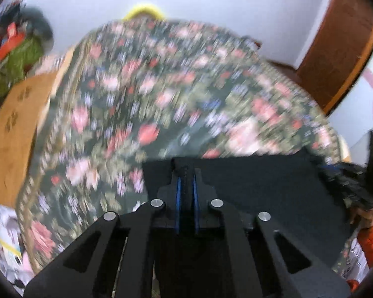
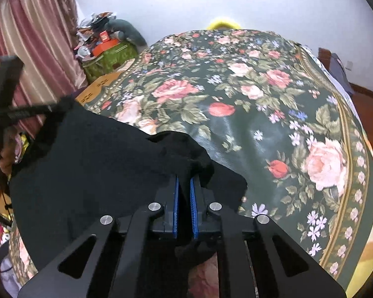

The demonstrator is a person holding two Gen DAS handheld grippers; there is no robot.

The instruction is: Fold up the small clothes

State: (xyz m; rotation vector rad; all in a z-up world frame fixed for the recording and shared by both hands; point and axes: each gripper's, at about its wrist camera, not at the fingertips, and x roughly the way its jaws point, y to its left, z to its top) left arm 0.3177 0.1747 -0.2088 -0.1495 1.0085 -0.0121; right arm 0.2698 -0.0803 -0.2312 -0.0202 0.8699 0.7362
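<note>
Both grippers clamped on the black garment [image 2: 92, 164], which lies on my floral-covered worktop [image 2: 273, 104]. My left gripper [image 1: 186, 173] has its fingers [image 1: 178, 193] pinched on the cloth's near edge; that view is motion-blurred. My right gripper [image 2: 184, 181] has a bunched fold squeezed between its blue pads [image 2: 192, 198]. In the right view, the left gripper grips the garment's far left corner.
</note>
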